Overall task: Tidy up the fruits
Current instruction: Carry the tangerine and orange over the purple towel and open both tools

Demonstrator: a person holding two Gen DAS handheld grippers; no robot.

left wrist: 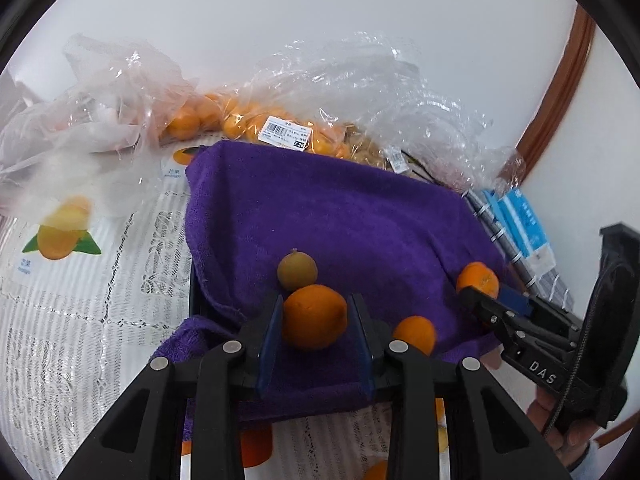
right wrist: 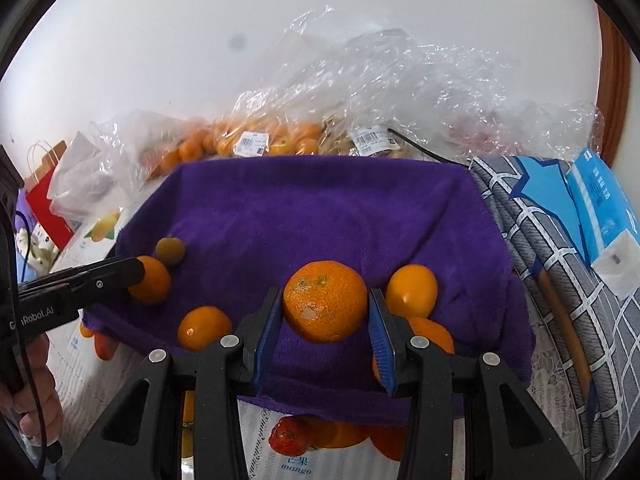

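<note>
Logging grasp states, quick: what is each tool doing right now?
Left tool: closed on a small orange.
Right tool: closed on a mandarin.

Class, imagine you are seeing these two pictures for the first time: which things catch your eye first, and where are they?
A purple towel fills the middle, scattered with fruit. Each gripper frames an orange between its fingers: the left gripper one, the right gripper a larger one. Crinkled clear bags of fruit lie behind.

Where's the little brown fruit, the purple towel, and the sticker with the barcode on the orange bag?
brown fruit (left wrist: 297,270), left wrist view, middle of its skin
purple towel (left wrist: 340,216), left wrist view, bare middle
barcode sticker (left wrist: 286,135), left wrist view, label centre
</note>
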